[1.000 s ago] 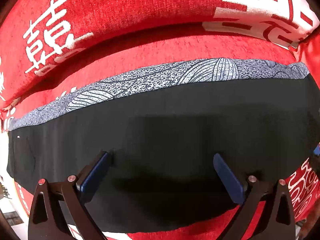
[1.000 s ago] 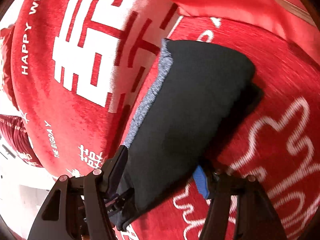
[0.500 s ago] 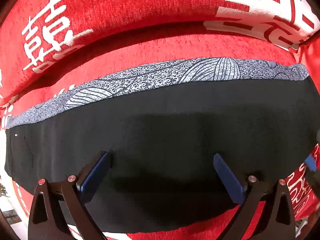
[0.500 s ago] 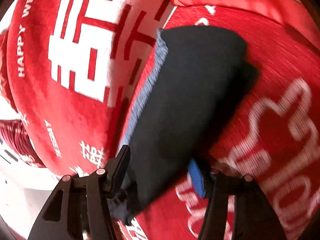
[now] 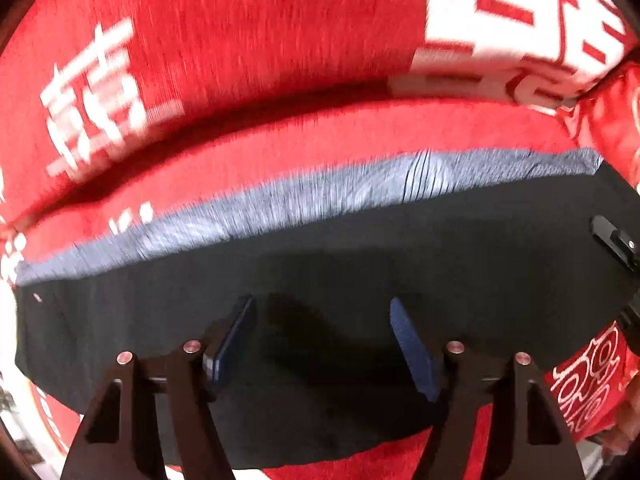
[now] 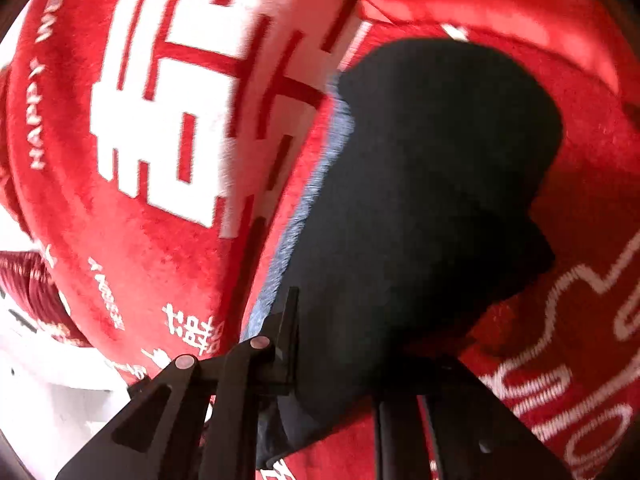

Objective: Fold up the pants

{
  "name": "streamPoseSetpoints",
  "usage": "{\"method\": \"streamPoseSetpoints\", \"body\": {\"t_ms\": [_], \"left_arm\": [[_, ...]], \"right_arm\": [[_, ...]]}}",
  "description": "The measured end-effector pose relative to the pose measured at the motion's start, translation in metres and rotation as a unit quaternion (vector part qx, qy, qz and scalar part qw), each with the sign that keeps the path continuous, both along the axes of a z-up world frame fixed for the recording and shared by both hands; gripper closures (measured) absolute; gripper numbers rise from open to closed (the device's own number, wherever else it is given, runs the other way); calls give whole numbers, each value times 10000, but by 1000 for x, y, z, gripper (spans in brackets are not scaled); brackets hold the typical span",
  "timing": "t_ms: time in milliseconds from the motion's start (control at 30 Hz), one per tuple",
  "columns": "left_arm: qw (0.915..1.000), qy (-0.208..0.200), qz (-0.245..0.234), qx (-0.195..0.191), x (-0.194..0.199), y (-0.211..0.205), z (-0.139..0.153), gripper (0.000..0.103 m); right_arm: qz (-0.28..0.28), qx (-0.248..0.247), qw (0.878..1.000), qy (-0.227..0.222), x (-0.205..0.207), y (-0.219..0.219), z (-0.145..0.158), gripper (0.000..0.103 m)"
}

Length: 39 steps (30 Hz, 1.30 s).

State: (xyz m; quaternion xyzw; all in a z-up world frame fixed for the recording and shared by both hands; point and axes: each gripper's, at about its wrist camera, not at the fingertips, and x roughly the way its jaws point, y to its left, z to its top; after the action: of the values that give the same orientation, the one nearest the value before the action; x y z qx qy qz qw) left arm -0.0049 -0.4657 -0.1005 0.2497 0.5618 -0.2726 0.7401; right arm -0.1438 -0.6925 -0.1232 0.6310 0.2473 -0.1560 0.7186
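Note:
The black pants (image 5: 360, 272), with a grey patterned band (image 5: 320, 200) along the far edge, lie flat across the red cover. My left gripper (image 5: 324, 332) points down over the middle of them. Its jaws are closing, and the blue pads (image 5: 412, 348) stand apart with the dark cloth lying under the gap. In the right wrist view the pants (image 6: 420, 184) stretch away from my right gripper (image 6: 336, 360), whose jaws are closing on the near end. The bunched cloth hides its right finger. That gripper's black finger (image 5: 616, 240) also shows at the right edge of the left wrist view.
A red plush cover with white characters (image 5: 92, 92) spreads under the pants, and a red back cushion with a big white symbol (image 6: 172, 112) rises behind them. White lettering (image 6: 560, 380) marks the seat on the right. A pale floor (image 6: 48, 400) shows at the lower left.
The left gripper's jaws have narrowed over the pants. The right gripper's jaws have come together on the pants' near end, and the cloth now covers its blue pad. Both views are blurred.

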Motion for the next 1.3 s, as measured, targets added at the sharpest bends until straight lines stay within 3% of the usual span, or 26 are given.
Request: {"method": "streamPoseSetpoints", "body": {"t_ms": [100, 200, 300, 500, 667, 700, 733, 867, 1000, 1100, 1133, 1233, 1267, 1300], "left_arm": [[9994, -214, -85, -268, -1, -7, 8, 31], [9989, 384, -179, -210, -8, -21, -26, 31], [9985, -168, -345, -392, -24, -27, -30, 31], [9958, 572, -292, -658, 4, -14, -24, 30], [9943, 595, 45, -888, 30, 34, 2, 30], [9941, 571, 96, -914, 37, 49, 8, 27], [9942, 538, 132, -925, 43, 61, 12, 17], [9959, 203, 373, -798, 70, 123, 24, 15], [9948, 76, 901, -474, 96, 196, 19, 15], [9916, 65, 1287, -70, 113, 251, 4, 15], [9908, 89, 1347, 54, 114, 256, 0, 15], [9895, 71, 1407, 321, 120, 287, -12, 15], [9896, 67, 1395, 329, 121, 296, -10, 15], [9899, 76, 1383, 309, 121, 302, -10, 15]], "right_arm": [[152, -166, 9996, -173, 2, 6, 17, 88], [262, -365, 9989, -144, 9, 11, 30, 88], [406, -527, 9978, -22, 19, 17, 39, 88], [752, -1243, 9886, 394, 43, 36, 74, 88], [1200, -2222, 9632, 915, 75, 76, 114, 88], [1331, -2441, 9549, 1043, 85, 88, 120, 88], [1469, -2648, 9457, 1181, 94, 100, 125, 88], [2050, -3401, 9028, 1649, 142, 162, 130, 85], [2592, -3961, 8540, 2160, 190, 232, 108, 79], [3254, -4544, 7716, 3037, 233, 295, 64, 67], [3612, -4759, 7332, 3247, 247, 322, 42, 63], [4024, -5362, 6445, 3676, 251, 371, 12, 61], [4060, -5513, 6314, 3641, 246, 382, 13, 58], [4090, -5484, 6382, 3530, 241, 387, 16, 56]]}}
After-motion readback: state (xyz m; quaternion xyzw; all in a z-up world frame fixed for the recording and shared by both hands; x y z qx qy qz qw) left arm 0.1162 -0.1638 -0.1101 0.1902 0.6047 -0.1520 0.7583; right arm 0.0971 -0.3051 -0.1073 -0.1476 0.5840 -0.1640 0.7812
